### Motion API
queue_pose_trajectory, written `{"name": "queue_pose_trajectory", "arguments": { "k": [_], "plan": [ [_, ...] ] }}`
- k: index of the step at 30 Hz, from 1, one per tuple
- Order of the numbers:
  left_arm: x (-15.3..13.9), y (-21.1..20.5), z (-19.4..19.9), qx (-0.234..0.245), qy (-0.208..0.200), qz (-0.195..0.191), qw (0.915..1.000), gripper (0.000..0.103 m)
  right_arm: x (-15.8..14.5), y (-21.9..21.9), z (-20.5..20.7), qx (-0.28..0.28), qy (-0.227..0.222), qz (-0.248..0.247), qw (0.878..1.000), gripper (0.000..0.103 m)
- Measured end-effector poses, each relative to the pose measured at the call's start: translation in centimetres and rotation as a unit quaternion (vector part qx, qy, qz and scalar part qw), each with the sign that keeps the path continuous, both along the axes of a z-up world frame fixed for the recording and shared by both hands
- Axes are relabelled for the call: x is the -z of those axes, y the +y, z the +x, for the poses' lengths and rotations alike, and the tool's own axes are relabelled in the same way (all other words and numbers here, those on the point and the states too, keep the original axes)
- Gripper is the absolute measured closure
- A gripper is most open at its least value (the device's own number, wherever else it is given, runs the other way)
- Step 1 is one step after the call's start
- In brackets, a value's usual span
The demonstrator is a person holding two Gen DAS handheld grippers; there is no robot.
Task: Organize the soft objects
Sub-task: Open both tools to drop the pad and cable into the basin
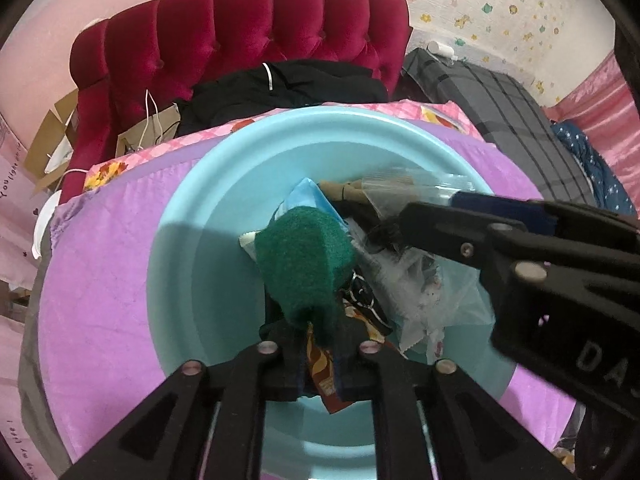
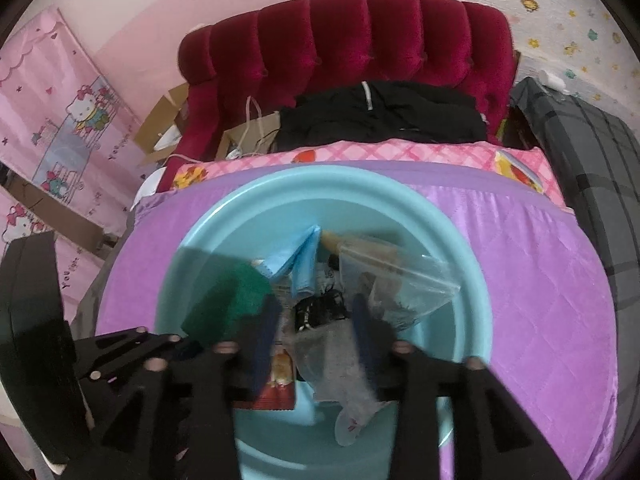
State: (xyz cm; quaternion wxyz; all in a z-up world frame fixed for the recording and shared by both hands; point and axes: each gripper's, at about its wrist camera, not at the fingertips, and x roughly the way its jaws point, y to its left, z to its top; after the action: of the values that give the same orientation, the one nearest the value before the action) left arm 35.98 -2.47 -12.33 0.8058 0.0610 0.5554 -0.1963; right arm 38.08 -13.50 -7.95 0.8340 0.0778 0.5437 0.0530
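Observation:
A light blue basin (image 1: pixel 180 220) (image 2: pixel 192 240) sits on the purple bed cover, with both grippers over it. A green scouring sponge (image 1: pixel 304 264) (image 2: pixel 228 304) stands on end in front of my left gripper (image 1: pixel 318 344). Its narrow lower end is between the parted fingers, which do not seem to press it. My right gripper (image 2: pixel 316 300) (image 1: pixel 420 210) is open, with a blurred grey cloth in a clear wrapper (image 2: pixel 332 364) hanging loose between its blue pads. Also in the basin are a folded blue cloth (image 1: pixel 308 196) (image 2: pixel 304 252), a clear zip bag (image 2: pixel 400 280) and a red snack packet (image 2: pixel 280 376).
Behind the basin is a crimson tufted headboard (image 1: pixel 280 28) with black clothing (image 1: pixel 288 88) piled at its foot. A grey checked bundle (image 1: pixel 500 108) lies at the right. Paper bags and cardboard (image 2: pixel 168 120) stand at the left by the pink wall.

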Motion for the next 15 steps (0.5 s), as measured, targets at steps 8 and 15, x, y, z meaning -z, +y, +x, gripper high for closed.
{"name": "queue_pose_trajectory", "arguments": {
  "k": [8,15],
  "plan": [
    [-0.9,1.4,-0.5,-0.052,-0.021,-0.008,0.9984,0.000,-1.5,-0.6,-1.3,0.015,-0.022,-0.031,0.999,0.008],
    [-1.7,1.6,-2.3,-0.053,-0.030,-0.002,0.9981,0.000,-2.3,-1.4,-3.1,0.026,-0.028,-0.035,0.999,0.000]
  ]
}}
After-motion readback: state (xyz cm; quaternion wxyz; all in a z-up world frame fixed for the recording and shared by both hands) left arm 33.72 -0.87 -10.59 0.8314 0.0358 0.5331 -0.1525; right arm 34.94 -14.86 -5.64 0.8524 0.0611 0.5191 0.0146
